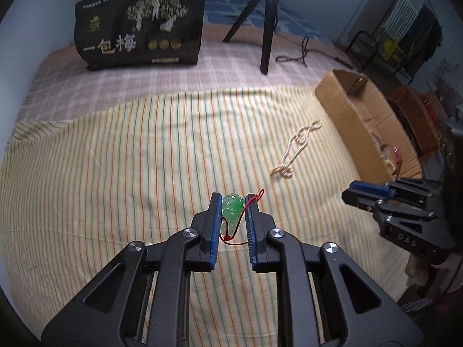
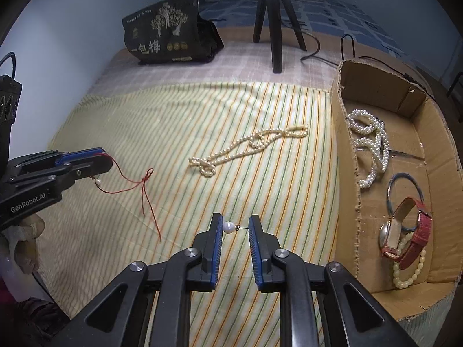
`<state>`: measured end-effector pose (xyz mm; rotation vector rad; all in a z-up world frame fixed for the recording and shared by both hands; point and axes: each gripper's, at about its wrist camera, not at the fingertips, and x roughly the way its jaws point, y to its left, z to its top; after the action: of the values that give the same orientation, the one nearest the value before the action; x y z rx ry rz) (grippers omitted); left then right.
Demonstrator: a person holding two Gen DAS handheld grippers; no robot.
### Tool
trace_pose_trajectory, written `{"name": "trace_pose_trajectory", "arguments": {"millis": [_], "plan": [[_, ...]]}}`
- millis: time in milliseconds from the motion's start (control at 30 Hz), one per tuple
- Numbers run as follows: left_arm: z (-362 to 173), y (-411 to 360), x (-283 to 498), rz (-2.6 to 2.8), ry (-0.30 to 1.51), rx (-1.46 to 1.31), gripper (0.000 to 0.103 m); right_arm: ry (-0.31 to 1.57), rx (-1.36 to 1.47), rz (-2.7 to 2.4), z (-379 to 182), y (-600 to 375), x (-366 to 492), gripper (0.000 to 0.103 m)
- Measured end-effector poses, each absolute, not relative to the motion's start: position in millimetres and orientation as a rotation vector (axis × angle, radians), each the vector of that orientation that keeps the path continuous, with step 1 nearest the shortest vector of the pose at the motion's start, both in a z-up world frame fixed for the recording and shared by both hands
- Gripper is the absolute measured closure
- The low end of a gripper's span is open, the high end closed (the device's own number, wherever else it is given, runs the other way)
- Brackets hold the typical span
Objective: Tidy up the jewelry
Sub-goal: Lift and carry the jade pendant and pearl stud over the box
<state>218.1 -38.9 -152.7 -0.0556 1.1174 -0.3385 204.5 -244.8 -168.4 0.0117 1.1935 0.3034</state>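
A green carved pendant (image 1: pixel 231 211) on a red cord (image 2: pixel 136 183) is clamped in the left tongs (image 1: pixel 231 202) and a pearl stud earring (image 2: pixel 230 227) in the right tongs (image 2: pixel 235 224), left of the cardboard box (image 2: pixel 345 156), beside which a pearl necklace (image 2: pixel 249 147) is laid on the striped cloth (image 2: pixel 173 115).
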Motion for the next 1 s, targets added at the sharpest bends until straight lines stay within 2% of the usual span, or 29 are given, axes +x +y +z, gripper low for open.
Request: {"name": "trace_pose_trajectory", "arguments": {"millis": [500,1000], "plan": [[-78.8,-58.7,203.3,-0.424,0.963,-0.129,0.089,1.064,0.072,0.284,-111.0,-279.3,187.3,0.086],[-55.8,-134.2,193.5,-0.54,0.924,-0.091,0.089,0.997,0.145,0.16,-85.9,-364.3,173.8,0.086]]}}
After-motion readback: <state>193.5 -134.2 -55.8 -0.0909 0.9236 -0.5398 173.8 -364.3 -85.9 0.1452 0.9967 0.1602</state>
